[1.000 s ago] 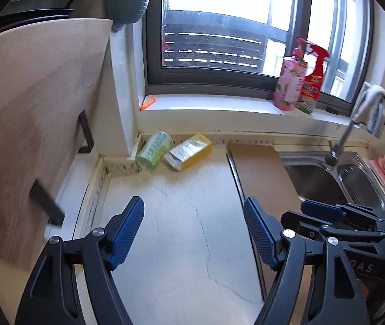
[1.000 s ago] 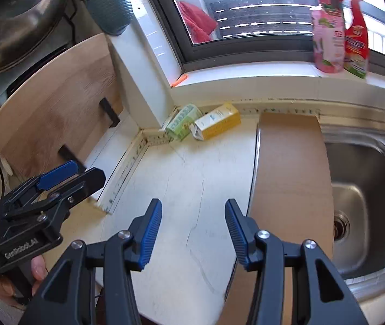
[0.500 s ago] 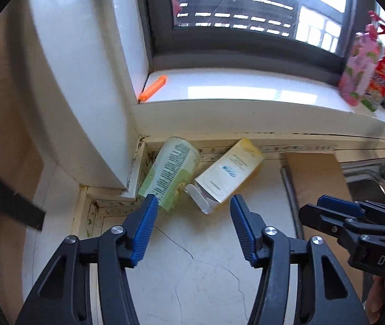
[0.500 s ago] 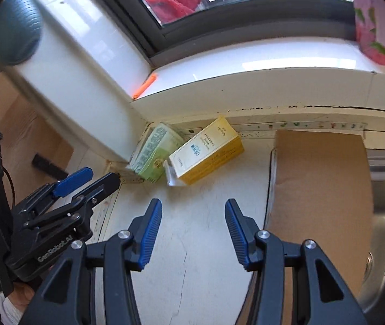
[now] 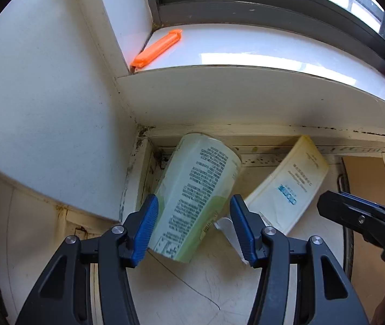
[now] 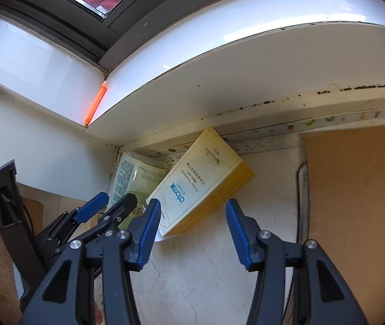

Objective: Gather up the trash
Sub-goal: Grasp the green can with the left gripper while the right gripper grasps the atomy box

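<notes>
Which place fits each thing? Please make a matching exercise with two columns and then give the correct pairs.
Things:
1. green paper cup
2. yellow carton
3. orange clip
4. brown board

Places:
a. on the white windowsill
b. flat on the counter, at the right
c. on its side in the counter's corner
d. lying beside the cup, flap open

Pairs: 1-c, 2-d, 3-a, 4-b
</notes>
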A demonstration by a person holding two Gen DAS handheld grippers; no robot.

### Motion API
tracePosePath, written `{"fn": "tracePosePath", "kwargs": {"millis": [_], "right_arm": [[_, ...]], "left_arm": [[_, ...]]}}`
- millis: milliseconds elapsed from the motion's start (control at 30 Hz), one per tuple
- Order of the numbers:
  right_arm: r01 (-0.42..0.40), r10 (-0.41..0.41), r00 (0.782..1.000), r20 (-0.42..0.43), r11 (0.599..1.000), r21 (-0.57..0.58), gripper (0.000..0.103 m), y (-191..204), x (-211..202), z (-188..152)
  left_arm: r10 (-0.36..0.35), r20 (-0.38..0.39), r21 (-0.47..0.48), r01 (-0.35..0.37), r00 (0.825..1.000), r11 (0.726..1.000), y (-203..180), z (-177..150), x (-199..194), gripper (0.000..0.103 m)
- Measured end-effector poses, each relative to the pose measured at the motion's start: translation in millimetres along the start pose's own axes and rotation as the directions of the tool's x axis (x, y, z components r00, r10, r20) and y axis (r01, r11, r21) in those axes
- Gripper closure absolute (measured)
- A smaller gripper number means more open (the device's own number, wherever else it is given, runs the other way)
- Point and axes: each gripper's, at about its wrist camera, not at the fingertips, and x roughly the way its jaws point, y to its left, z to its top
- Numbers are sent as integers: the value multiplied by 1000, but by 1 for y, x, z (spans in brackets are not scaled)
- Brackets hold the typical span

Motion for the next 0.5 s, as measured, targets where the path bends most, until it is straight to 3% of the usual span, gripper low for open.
{"fn": "tracePosePath", "kwargs": {"millis": [367, 500], "right_arm": [[6, -6, 1000, -6, 1000, 29, 49, -17, -2, -2], [6, -6, 1000, -6, 1000, 23, 49, -16, -5, -3]], "left_arm": [[-35, 8, 23, 35, 999, 999, -9, 10, 26, 44], [-128, -6, 18, 128, 992, 992, -14, 7, 25, 44]]}}
